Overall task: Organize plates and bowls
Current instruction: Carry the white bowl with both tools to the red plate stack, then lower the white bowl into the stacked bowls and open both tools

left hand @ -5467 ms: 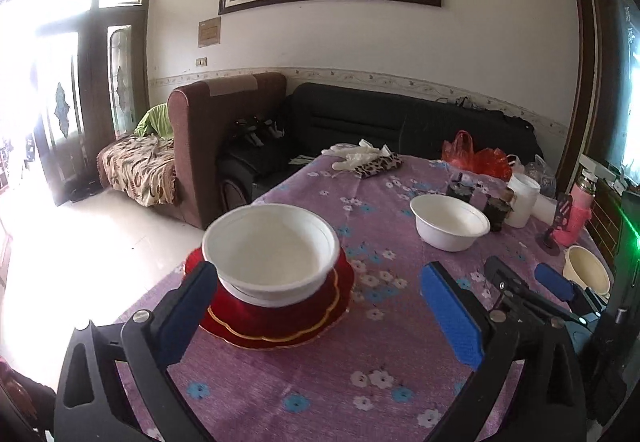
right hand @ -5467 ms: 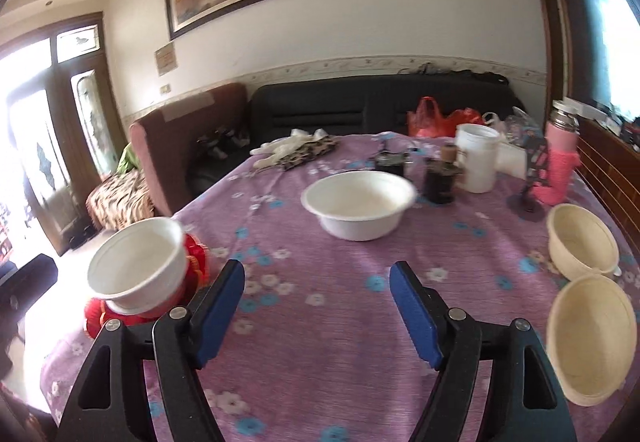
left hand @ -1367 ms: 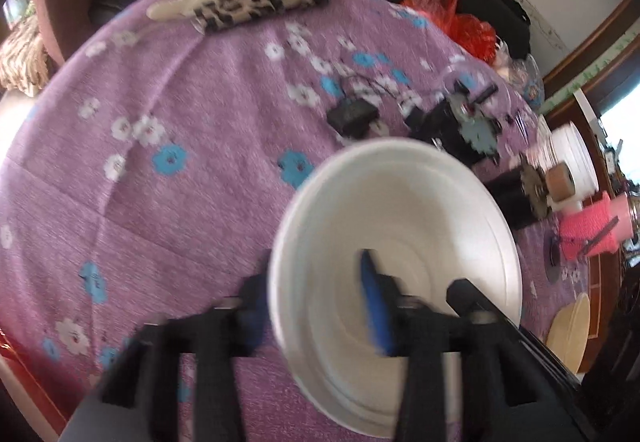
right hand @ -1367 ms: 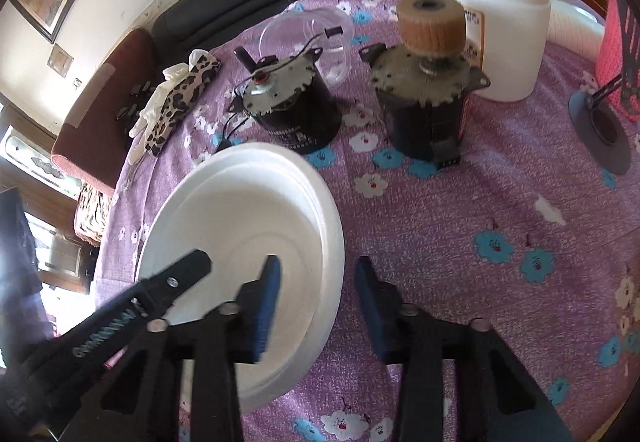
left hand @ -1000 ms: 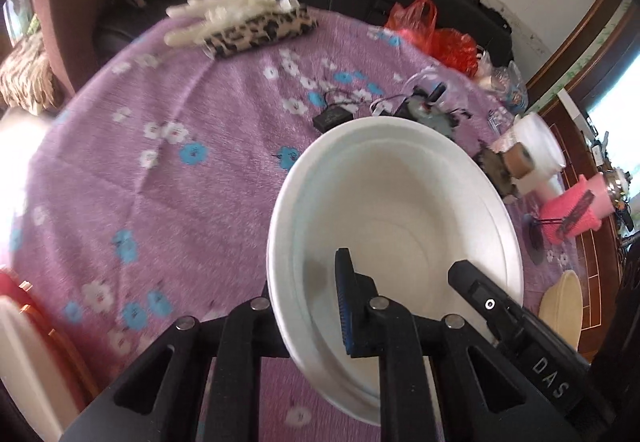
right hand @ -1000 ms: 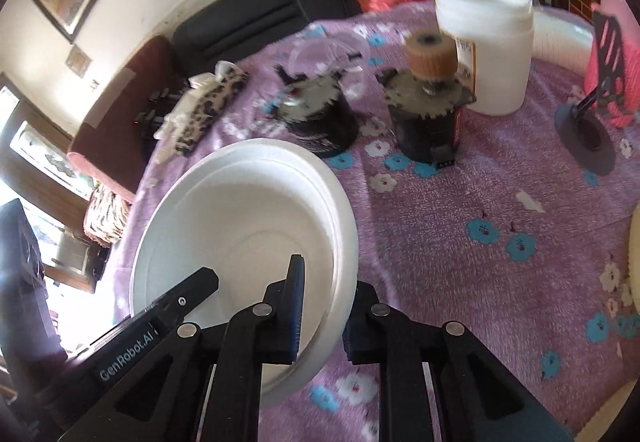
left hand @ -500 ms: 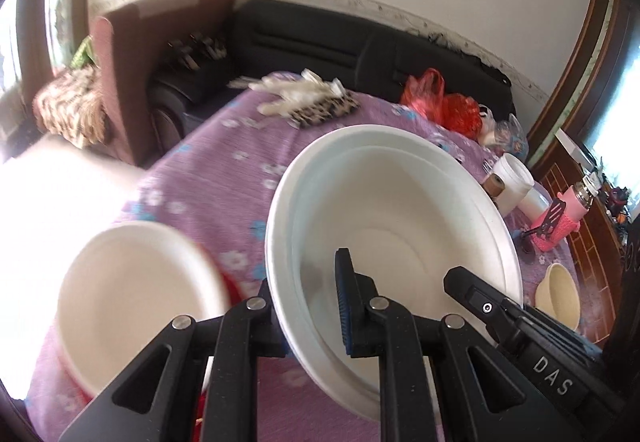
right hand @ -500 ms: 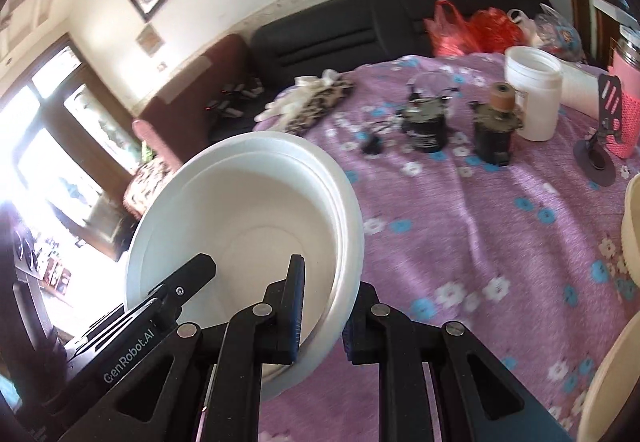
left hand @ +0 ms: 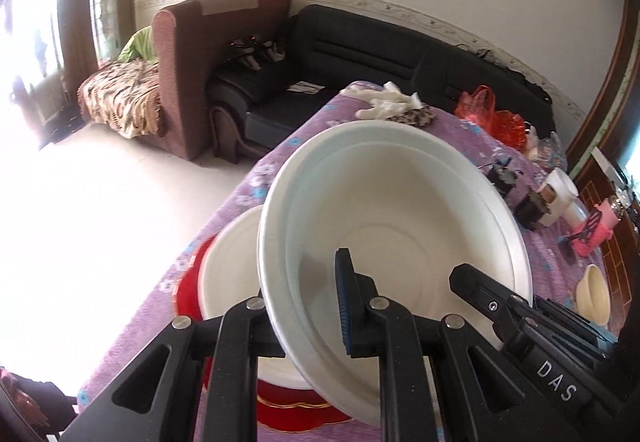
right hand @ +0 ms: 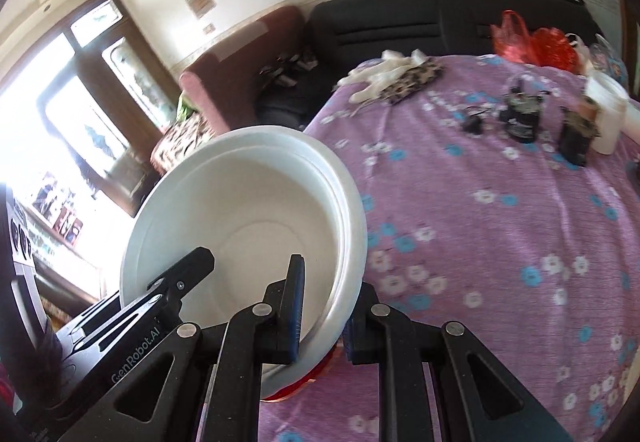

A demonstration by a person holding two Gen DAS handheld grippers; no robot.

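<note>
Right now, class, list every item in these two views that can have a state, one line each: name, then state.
Large white bowl: lifted, tilted, rim gripped on two sides.
Left gripper: shut on the large white bowl's rim.
Right gripper: shut on the opposite rim.
Second white bowl: upright on the red plate, empty.
Red plate: flat on the table.
Cream bowl: upright, empty.
White jar: upright.

Blown-out daylight glare from the doorway (left hand: 28, 33), fisheye-bent edges, slight blur.
</note>
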